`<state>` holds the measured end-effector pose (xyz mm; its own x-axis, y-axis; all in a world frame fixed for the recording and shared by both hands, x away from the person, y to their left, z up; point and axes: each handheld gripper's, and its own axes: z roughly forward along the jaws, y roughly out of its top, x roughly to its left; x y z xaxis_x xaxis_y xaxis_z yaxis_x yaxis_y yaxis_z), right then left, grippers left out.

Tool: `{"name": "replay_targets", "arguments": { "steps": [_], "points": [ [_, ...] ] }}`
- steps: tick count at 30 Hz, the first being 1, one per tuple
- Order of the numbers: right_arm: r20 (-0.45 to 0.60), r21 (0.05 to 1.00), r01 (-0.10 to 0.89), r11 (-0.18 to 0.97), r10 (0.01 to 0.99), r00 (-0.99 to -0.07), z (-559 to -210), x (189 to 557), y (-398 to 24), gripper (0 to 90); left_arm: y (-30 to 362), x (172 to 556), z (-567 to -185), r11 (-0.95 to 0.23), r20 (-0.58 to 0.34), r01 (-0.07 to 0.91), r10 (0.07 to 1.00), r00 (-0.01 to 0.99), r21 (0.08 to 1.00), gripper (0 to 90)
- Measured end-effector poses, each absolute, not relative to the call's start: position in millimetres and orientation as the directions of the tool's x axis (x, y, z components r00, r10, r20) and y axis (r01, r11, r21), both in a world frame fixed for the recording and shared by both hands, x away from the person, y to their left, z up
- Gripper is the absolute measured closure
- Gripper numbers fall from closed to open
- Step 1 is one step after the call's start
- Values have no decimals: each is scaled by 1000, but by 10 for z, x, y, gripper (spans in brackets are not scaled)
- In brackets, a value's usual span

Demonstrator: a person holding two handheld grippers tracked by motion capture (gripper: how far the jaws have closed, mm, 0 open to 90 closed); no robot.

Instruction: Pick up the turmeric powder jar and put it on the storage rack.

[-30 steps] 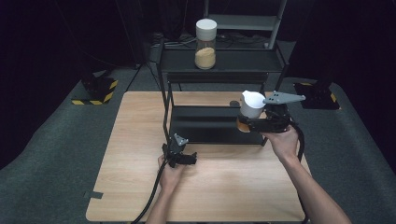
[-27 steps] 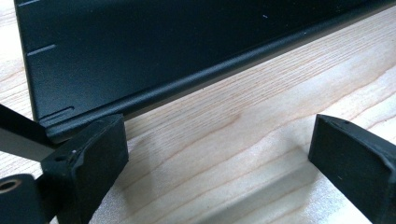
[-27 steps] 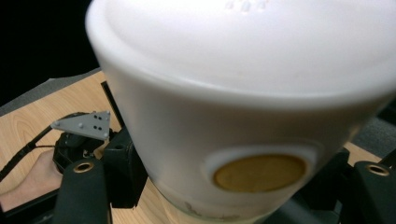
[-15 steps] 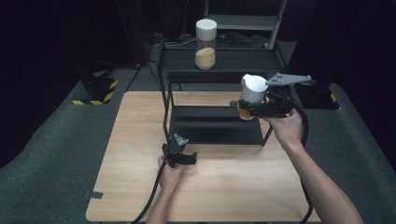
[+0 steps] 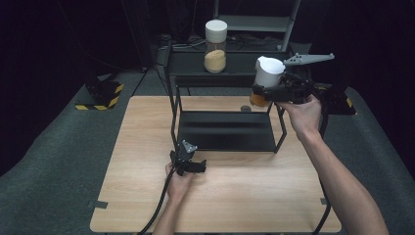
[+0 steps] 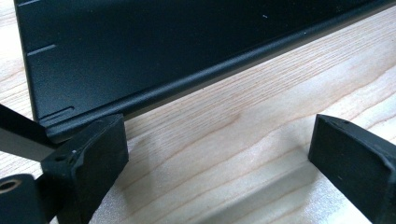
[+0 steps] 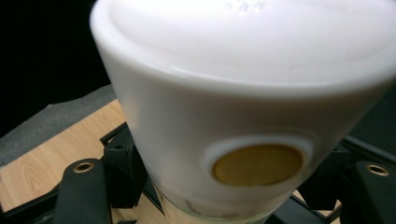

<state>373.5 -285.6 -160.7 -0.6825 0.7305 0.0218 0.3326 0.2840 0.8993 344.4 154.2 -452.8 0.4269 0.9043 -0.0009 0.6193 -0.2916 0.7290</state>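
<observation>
Right gripper (image 5: 260,93) clamps a white-lidded jar (image 5: 266,78); its view shows the lid's round window. Left gripper (image 6: 219,154) open on table (image 5: 147,147) by rack (image 5: 225,129). Second jar (image 5: 215,39) on the top shelf.

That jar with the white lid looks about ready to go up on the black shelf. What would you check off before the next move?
1. Grip on the jar: the right gripper is shut on the white-lidded jar, which sits upright. Ok.
2. Height: the jar's base appears roughly level with the top shelf in the high view; clearance over its edge: cannot tell.
3. Landing room: open shelf shows right of the second jar. Ok.
4. Left gripper: open on the table, apart from the jar. Ok.
5. Lid tightness: cannot tell.
</observation>
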Motion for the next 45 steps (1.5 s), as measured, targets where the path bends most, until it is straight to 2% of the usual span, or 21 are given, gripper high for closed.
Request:
{"name": "replay_targets", "arguments": {
  "steps": [17,35,45],
  "points": [
    [14,899,345,271,769,-640,-1068,3917,-2639,302,1540,3442,-4530,-290,-1,619,905,425,730,47],
    [1,876,417,244,861,-508,-1048,4356,-2142,302,1542,3443,-4532,-288,-4,619,905,426,730,47],
    [10,866,451,218,893,-450,-1118,4539,-2022,302,1543,3443,-4532,-287,-5,620,905,426,730,47]
  ]
}}
